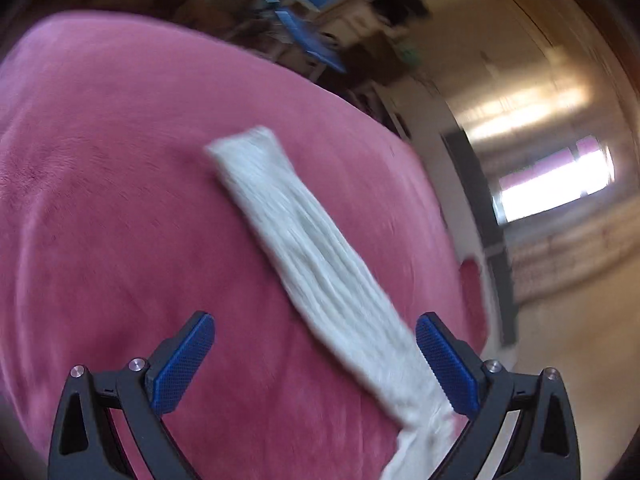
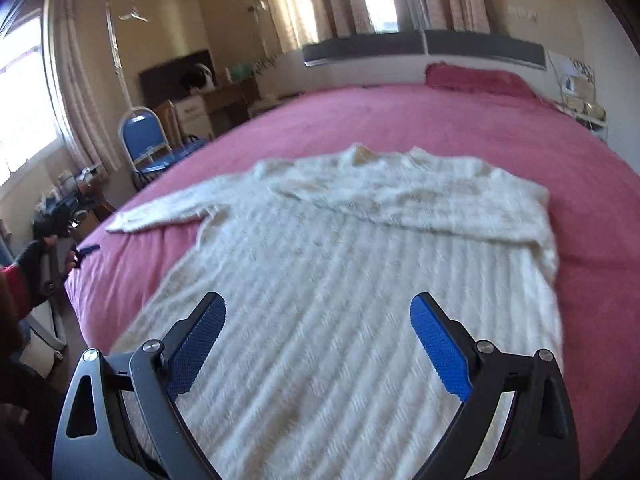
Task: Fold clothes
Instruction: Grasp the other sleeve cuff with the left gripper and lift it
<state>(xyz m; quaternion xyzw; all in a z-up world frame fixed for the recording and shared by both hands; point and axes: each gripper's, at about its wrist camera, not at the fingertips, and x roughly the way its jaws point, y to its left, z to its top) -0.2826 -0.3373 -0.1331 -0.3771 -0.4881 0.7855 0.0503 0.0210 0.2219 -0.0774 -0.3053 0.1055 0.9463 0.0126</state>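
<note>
A cream knitted sweater lies flat on a bed covered in a pink blanket, filling the centre of the right wrist view, its neck toward the upper middle of the frame and its hem at the bottom. One sleeve is folded across the chest, running from the right edge toward the centre; the other sleeve stretches out to the left of the frame onto the blanket. The right tongs hang above the sweater's lower body, blue pads wide apart and gripping nothing. In the left wrist view, the left tongs hover over that outstretched sleeve, which runs diagonally from the frame's centre to its lower right; the blue pads stand wide apart with the sleeve passing between them, close beside the right-hand pad, and the motion blur leaves it unclear whether they touch. At the left edge of the right wrist view, a person's gloved hand appears beside the bed. A blue chair stands in the upper left, near the curtains.
</note>
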